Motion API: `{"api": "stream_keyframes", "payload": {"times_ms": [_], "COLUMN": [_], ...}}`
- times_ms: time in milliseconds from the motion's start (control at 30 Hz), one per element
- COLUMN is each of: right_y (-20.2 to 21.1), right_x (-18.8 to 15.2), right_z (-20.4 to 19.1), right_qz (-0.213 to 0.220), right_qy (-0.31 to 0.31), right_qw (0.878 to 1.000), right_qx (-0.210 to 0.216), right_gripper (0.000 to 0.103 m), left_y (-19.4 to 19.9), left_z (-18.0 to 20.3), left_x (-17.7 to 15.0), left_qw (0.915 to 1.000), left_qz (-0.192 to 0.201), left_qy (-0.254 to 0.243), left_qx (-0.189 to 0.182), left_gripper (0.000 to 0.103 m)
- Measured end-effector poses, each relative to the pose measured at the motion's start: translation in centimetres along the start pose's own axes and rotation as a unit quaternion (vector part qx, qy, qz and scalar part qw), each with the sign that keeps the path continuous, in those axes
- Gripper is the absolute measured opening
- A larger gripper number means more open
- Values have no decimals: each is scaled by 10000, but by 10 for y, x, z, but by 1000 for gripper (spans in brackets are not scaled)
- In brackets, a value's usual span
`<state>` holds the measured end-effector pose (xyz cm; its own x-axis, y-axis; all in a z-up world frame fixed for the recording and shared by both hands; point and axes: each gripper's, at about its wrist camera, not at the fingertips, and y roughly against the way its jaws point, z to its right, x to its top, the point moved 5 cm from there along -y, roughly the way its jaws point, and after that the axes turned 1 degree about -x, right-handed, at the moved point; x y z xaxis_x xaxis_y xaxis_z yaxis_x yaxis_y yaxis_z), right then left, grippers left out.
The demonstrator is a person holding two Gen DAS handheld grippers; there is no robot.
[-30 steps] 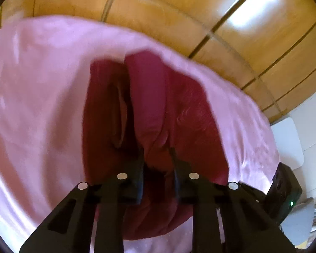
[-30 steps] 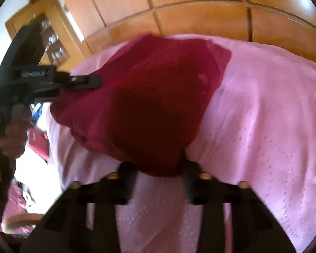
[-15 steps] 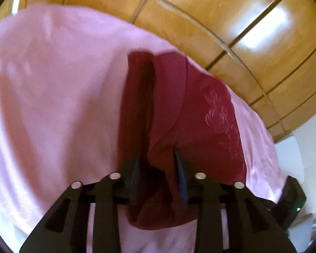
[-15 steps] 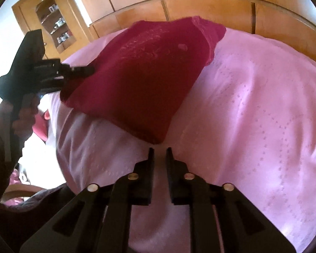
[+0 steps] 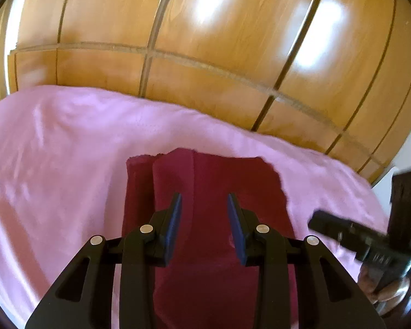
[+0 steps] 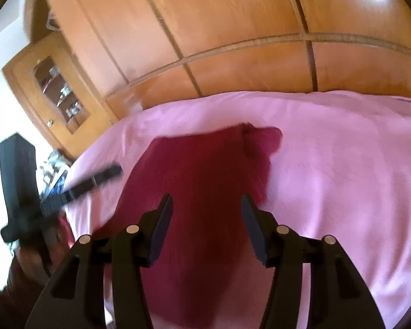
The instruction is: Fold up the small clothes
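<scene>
A dark red garment (image 5: 219, 178) lies folded on the pink bedsheet (image 5: 54, 150), with a narrower layer showing along its left edge. My left gripper (image 5: 204, 196) hovers over it, jaws apart, nothing between the pads. In the right wrist view the same garment (image 6: 205, 164) lies flat on the sheet (image 6: 342, 164). My right gripper (image 6: 207, 197) is above its near half, jaws opening wide and holding nothing. Each gripper shows in the other's view: the right one (image 5: 317, 222) at the cloth's right side, the left one (image 6: 117, 170) at its left side.
Glossy wooden wardrobe panels (image 5: 205, 54) rise right behind the bed's far edge. A glass-fronted wooden cabinet (image 6: 57, 93) stands at the left. A person's hand (image 6: 33, 260) grips the left tool. Pink sheet spreads on both sides of the garment.
Both grippers released the red garment, opened their jaws and drew back from it. The cloth, held up and bunched earlier, now lies flat on the sheet.
</scene>
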<state>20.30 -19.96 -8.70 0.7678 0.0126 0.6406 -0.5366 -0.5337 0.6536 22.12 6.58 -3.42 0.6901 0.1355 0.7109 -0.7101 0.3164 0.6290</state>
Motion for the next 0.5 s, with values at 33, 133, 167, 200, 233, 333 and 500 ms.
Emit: {"api": "stream_keyframes", "payload": {"times_ms": [33,133,167,200,233,333,500], "right_y": [-9,-42,-51,-66,-76,-102,-95], "right_x": [6,19,20,21,21,10,5], "right_z": [0,-2,-1,2,6,12,11], "right_qz": [-24,-113,-119,-203,-310,-380,-222], "right_qy": [-47,-113,-114,-153,-200,88,436], "right_qw": [10000,9997,9995,9992,9989,9974,9950], "right_qx": [-26,-188,-264,-299,-304,-614,-876], "right_gripper": [52,53,53,53,54,55,62], "left_y": [-6,-31,-37,-39,-40,-39,-25], "left_z": [-2,-23,-33,-37,-43,-52,-47], "left_x": [-1,-18,-26,-29,-33,-41,-41], "left_qw": [9999,9987,9982,9981,9982,9985,9964], "left_qz": [-81,-382,-444,-428,-387,-288,-314], "left_qy": [2,121,218,257,297,385,393], "left_qx": [82,323,351,357,344,250,687], "left_gripper": [33,32,32,32,32,32,59]}}
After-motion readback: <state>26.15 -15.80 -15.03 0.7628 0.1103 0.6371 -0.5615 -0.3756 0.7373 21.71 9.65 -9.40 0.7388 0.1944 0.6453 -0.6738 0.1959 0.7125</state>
